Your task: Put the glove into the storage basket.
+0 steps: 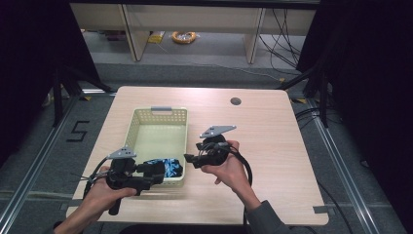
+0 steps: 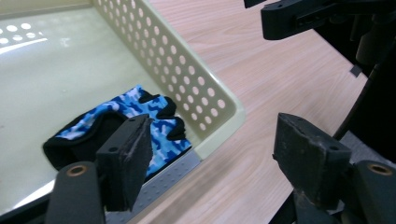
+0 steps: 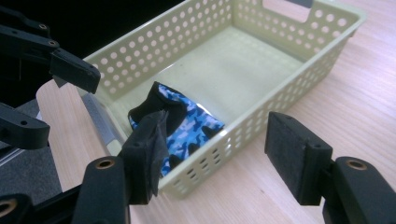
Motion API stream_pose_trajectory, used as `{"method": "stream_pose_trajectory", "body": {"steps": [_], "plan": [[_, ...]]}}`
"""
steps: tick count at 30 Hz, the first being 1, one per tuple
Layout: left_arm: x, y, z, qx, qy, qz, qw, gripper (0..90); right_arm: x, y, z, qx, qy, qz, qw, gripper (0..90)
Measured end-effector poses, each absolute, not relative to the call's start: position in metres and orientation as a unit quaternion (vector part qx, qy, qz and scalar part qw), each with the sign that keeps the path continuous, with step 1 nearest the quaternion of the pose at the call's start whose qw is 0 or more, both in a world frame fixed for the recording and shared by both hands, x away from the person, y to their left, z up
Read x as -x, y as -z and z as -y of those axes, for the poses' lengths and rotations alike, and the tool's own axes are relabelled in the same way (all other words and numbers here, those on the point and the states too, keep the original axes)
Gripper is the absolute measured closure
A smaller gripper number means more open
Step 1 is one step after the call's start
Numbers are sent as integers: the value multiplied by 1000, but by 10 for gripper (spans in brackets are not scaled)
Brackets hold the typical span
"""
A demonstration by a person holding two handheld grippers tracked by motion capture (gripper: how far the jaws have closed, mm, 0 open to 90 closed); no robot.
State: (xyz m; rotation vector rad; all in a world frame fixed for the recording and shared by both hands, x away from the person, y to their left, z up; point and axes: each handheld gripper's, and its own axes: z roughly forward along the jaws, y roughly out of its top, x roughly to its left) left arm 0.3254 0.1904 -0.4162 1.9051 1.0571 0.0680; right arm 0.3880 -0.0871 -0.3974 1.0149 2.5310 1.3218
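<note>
A blue camouflage glove with black trim lies crumpled in the near right corner of a pale yellow perforated basket. My left gripper hovers over the basket's near edge, jaws open, nothing between them. In the left gripper view the glove lies just past the left jaw, inside the basket wall. My right gripper hangs beside the basket's right wall, pointing left, open and holding nothing. In the right gripper view the glove sits behind the wall, ahead of my right gripper. The left gripper's fingers show at the left.
The basket stands on a light wooden table with a round cable hole at the back right. A grey handle caps the basket's far end. Bare tabletop lies right of the basket. Dark curtains flank the table.
</note>
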Motion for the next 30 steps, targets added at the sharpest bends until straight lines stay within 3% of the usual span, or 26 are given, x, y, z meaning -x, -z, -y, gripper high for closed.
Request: {"method": "stream_pose_trajectory", "body": {"steps": [10,30], "plan": [[-322,419,-181,-772,-21,-426,472,229,-380,403,117,-349,-438,-825,73,361],[-303,417,-151,-794,-41,-364,485,242,-362,417,156,-372,-450,-808,85,335]]}}
